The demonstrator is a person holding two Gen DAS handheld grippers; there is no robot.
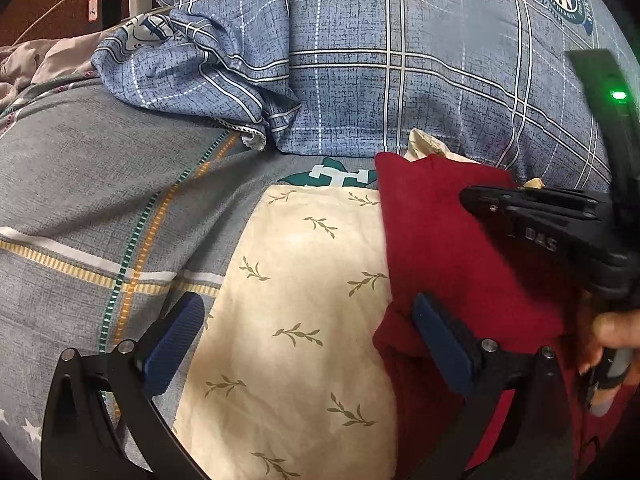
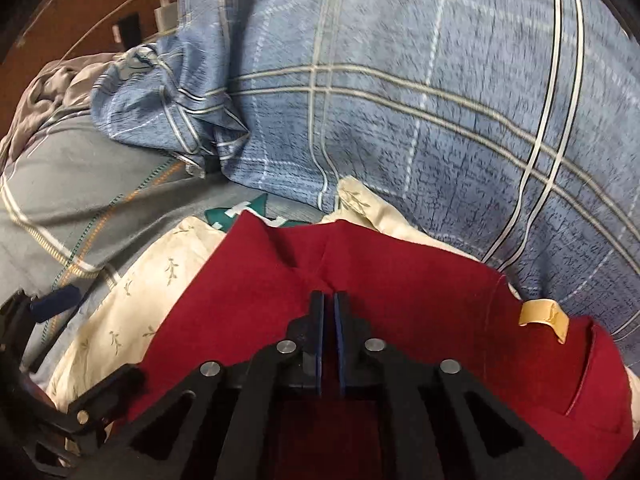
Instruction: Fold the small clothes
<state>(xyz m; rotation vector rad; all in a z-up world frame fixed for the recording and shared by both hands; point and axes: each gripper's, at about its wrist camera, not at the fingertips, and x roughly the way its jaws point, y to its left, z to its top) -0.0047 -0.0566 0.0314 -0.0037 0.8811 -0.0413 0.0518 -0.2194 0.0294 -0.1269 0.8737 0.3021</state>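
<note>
I hold the left gripper (image 1: 308, 344) spread over the cream leaf-print cloth (image 1: 296, 300) while the right gripper (image 2: 329, 300), pads pressed together, pinches a ridge of the soft, light red garment (image 2: 400, 300) lying right of it, best taken at an edge.

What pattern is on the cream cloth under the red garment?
Small olive leafy sprigs on the cream cloth; clearest in the left wrist view.

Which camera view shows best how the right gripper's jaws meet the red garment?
The right wrist view: the right gripper sits centred, jaws shut and pinching a ridge of the red garment. The left wrist view shows that gripper only side-on at the frame's edge, over the same garment, its jaws unreadable.
</note>
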